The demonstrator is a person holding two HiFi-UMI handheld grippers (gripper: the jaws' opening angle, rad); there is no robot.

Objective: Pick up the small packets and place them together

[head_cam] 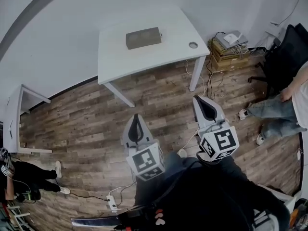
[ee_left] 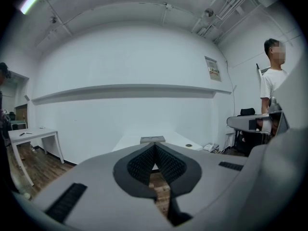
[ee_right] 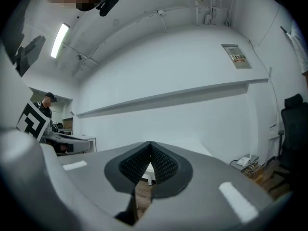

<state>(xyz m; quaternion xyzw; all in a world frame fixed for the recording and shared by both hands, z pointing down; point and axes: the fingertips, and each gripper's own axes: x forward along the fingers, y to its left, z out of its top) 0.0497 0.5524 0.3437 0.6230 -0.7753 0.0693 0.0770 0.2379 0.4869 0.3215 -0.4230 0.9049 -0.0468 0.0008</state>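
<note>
Left claw, right claw closed, notice illegible

left tool and right tool: grey shells, black ribbed pads, white cubes with black square markers; the person's clothing is dark.

Bright, even light; fisheye warp w/ dark corners.

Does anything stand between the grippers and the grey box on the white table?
Nothing visible does. Only bare wooden floor lies between the left gripper, the right gripper and the white table; the grey box sits mid-table. Cables lie off to the right, by the table leg.
</note>
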